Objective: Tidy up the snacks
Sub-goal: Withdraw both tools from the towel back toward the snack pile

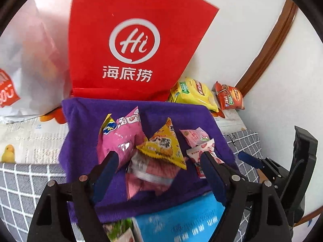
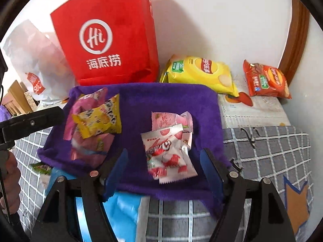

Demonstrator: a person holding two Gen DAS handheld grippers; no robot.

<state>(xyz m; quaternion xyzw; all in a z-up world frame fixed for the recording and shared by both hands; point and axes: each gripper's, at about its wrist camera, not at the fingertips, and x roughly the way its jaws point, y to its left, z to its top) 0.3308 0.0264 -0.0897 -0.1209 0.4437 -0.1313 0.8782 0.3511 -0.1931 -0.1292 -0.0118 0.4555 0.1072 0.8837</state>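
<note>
A purple cloth [image 1: 161,113] [image 2: 161,98] lies on the surface with small snacks on it. In the left wrist view a pink packet [image 1: 119,139], a yellow triangular packet [image 1: 163,145] and a pink wrapped snack [image 1: 149,175] lie between my open left gripper [image 1: 159,161]. Two pink-and-white candy packets [image 1: 198,143] lie to its right. In the right wrist view my open right gripper [image 2: 164,161] straddles a white-and-red candy packet [image 2: 169,155], with a pink packet [image 2: 171,120] behind it. The yellow packet [image 2: 99,119] lies on pink packets at left. Both grippers are empty.
A red paper bag [image 1: 131,40] [image 2: 109,36] stands behind the cloth, a white bag [image 1: 30,60] [image 2: 34,60] to its left. Yellow [image 2: 201,72] and orange [image 2: 266,80] chip bags lie at back right. A blue packet [image 1: 177,221] lies near the front edge.
</note>
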